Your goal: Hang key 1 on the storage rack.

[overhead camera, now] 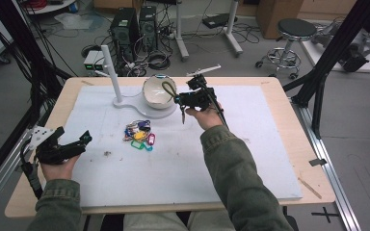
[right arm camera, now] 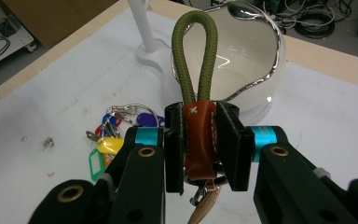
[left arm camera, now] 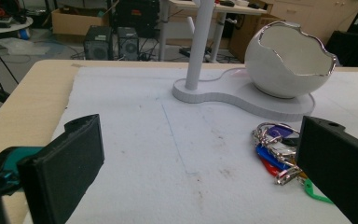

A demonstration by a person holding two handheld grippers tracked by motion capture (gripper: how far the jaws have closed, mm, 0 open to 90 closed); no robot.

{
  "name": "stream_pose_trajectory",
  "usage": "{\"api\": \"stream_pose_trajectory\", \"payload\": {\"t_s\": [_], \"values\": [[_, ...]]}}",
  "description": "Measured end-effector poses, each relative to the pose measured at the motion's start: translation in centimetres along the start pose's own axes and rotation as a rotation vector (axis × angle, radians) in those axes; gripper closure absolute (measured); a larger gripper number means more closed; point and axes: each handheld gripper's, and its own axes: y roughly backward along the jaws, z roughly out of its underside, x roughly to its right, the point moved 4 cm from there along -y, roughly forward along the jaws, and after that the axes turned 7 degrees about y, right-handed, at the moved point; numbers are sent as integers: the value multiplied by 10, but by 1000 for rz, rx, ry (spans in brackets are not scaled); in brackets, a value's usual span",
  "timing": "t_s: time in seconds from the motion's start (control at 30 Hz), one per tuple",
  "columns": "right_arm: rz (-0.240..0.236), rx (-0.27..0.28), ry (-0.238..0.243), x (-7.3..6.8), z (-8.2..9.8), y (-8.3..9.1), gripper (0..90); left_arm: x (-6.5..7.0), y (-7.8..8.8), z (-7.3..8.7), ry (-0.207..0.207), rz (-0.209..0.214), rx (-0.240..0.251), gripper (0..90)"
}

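The desk (overhead camera: 289, 144) carries a white mat (overhead camera: 183, 159). On it stands a white stand (overhead camera: 118, 98) with an egg-shaped bowl (overhead camera: 156, 91). My right tool (right arm camera: 200, 140) is pinched on the brown leather tab of a keychain (right arm camera: 196, 135), its green cord loop raised before the bowl. My left tool (overhead camera: 79, 141) rests spread near the desk's left edge. A bunch of coloured keys (overhead camera: 139, 134) lies mid-mat.

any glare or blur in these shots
Right gripper view: bright glare streaks inside the egg-shaped bowl and on its chrome rim; the leather keychain is sharp. Left gripper view: the near jaws look soft. High view: even light, slightly grainy.
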Motion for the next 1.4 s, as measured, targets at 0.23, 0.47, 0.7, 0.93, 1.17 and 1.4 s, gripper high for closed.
{"api": "stream_pose_trajectory", "payload": {"t_s": [0.23,0.47,0.7,0.93,1.17,1.4], "values": [[9,10,0,-11,-9,-11,733,0,0,0,1,-5,3,17],[8,5,16,-25,-19,-23,733,0,0,0,2,-3,3,17],[-3,26,-13,-37,-27,-35,733,0,0,0,18,3,5,17],[-10,46,-12,-49,-38,-47,733,1,-1,0,26,16,7,17],[-14,59,-61,-55,-47,-59,733,0,-1,0,26,17,6,17],[-20,67,-62,-62,-57,-69,733,1,0,0,38,35,12,17]]}}
